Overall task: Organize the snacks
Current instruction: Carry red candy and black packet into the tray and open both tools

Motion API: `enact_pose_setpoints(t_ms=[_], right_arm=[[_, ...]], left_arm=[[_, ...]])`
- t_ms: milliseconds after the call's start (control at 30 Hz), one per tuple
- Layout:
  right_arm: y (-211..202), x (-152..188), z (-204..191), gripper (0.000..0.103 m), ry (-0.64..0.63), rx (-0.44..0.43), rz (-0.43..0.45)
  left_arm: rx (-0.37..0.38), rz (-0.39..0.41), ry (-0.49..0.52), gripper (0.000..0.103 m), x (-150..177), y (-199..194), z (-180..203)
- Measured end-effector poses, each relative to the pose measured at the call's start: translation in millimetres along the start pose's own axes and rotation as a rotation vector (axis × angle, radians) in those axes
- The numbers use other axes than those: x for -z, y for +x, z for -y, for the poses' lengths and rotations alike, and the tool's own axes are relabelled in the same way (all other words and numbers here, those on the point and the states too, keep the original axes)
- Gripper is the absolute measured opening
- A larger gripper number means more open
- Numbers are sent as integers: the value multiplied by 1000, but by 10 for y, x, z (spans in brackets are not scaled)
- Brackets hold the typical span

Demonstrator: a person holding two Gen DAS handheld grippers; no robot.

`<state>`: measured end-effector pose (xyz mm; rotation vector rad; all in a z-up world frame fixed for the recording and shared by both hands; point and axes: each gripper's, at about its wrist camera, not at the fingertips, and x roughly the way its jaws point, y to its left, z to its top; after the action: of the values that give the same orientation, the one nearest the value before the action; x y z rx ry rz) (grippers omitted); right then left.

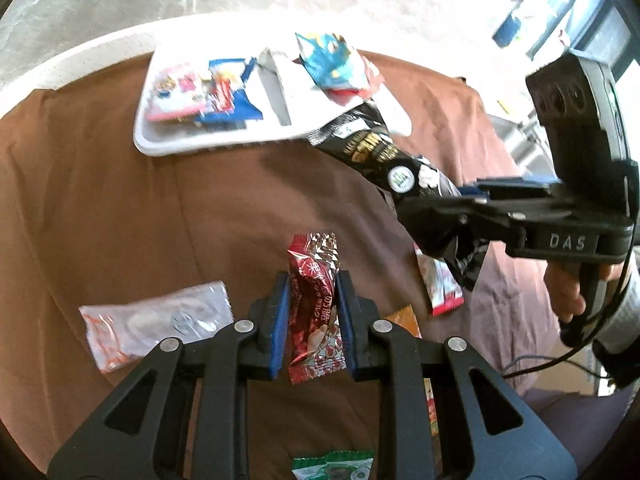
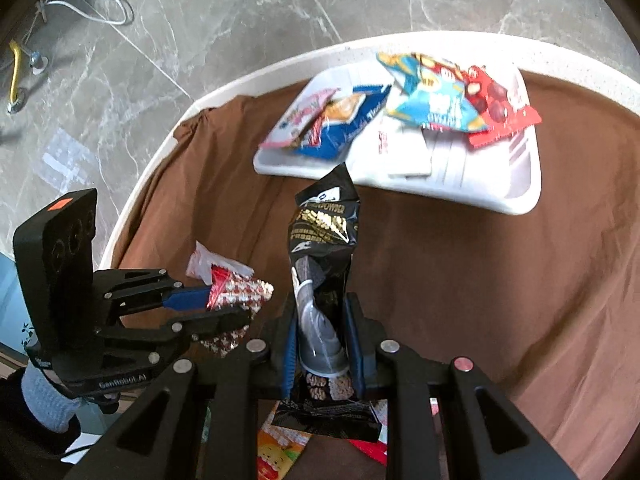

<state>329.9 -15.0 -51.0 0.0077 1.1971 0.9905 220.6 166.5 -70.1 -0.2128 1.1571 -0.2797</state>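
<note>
The round surface (image 2: pixel 168 148) has a pale rim, with a brown cloth (image 1: pixel 120 200) over most of it. A wide bare stretch of cloth lies between the tools and the white tray (image 1: pixel 168 142), which sits near the far edge. Beyond the rim is grey marble floor (image 2: pixel 200 20).

The left tool (image 1: pixel 311 312) is clamped on one red pack (image 1: pixel 316 296) printed with Asian characters, held clear of the cloth. The right tool (image 2: pixel 320 344) is clamped on one black pack (image 2: pixel 324 236) with gold print, also lifted; its text is too blurred to read. The two tools hang near each other, side by side.

The tray has a divider. Its left part holds at least two packs, a pink one (image 1: pixel 176 96) and a blue one (image 1: pixel 232 100). Its right part holds a light-blue pack (image 2: pixel 436 100) and a red pack (image 2: pixel 500 108).

Loose on the cloth in the left view: one white pack (image 1: pixel 160 320), one orange pack (image 1: pixel 404 320), one red-and-white pack (image 1: pixel 440 288) and one green pack (image 1: pixel 332 468).

The right tool's body reads "DAS" in the left view; the left tool's reads roughly "Genrobot.AI" in the right view.
</note>
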Motion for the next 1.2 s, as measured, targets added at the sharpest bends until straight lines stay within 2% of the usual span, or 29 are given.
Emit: enact_pose_setpoints(t_ms=[500, 867, 1200], right_arm=[[78, -602, 68, 23, 98, -27, 62], [364, -1044, 166, 23, 147, -12, 75], [614, -1294, 287, 23, 215, -21, 67]], left_arm=[[-26, 94, -48, 21, -802, -222, -619], [-35, 95, -46, 21, -1380, 9, -905], [-33, 82, -37, 21, -1684, 256, -1030]])
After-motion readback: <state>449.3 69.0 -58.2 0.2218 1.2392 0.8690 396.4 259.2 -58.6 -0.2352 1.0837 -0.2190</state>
